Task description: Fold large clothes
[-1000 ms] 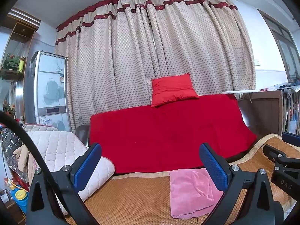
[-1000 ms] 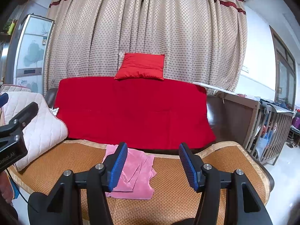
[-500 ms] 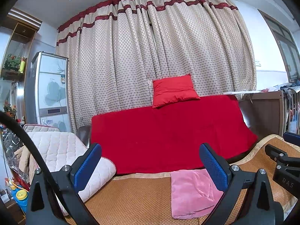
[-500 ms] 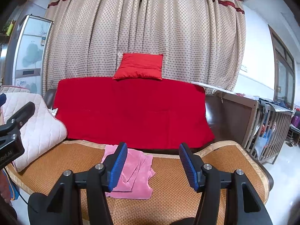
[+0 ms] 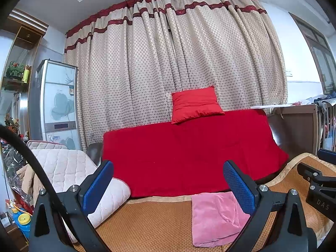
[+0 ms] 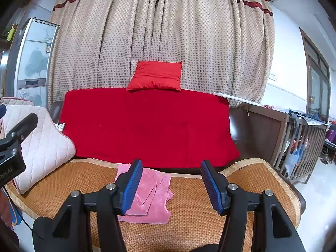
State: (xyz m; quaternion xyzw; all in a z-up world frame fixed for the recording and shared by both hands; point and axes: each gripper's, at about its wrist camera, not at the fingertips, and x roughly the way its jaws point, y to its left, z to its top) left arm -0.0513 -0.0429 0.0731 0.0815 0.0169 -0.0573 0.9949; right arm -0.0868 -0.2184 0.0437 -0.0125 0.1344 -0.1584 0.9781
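Nothing has moved since the earlier frames: beyond both grippers, the woven orange-brown mat (image 6: 195,224) carries the folded pink cloth (image 6: 151,197) flat for folding, ahead of the left gripper (image 5: 168,189) and right gripper (image 6: 171,185), both spread wide and empty, poised to approach.

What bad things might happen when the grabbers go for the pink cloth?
1. The pink cloth lies bunched in layers, so the right gripper, open and empty above it, might pinch only the top layer and leave a messy fold.
2. The cloth lies flat on the woven mat, so a finger might catch the weave.
3. The left gripper, also open, sits close beside the right one, so they might bump.
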